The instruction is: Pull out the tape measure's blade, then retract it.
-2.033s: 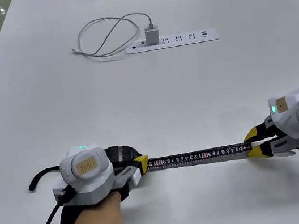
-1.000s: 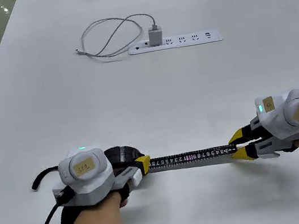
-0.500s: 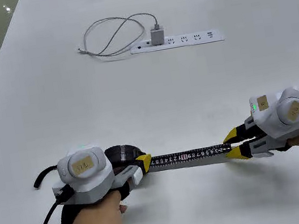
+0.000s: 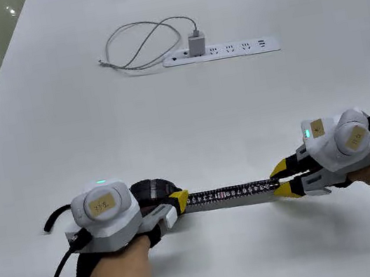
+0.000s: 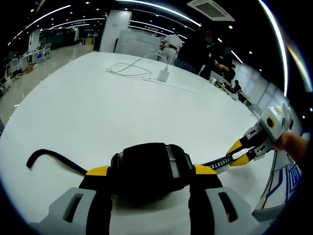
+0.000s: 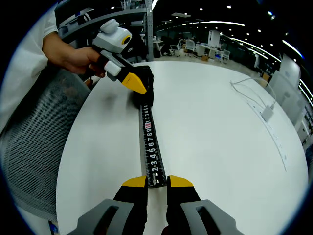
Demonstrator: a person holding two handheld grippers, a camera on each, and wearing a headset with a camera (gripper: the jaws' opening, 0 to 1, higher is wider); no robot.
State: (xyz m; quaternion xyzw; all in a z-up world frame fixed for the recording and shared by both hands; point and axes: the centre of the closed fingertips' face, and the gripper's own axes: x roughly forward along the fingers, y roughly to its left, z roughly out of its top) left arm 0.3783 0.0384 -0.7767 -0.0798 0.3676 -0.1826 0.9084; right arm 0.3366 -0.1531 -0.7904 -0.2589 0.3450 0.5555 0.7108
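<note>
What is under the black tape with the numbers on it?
The white tabletop lies under the black numbered blade. The blade's underside is hidden, and the right gripper covers its tip.

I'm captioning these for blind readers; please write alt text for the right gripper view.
The right gripper, with yellow-tipped jaws, is shut on the end of a black numbered tape measure blade, which runs across the white table to the black tape measure case held in the left gripper. A white power strip lies at far right.
</note>
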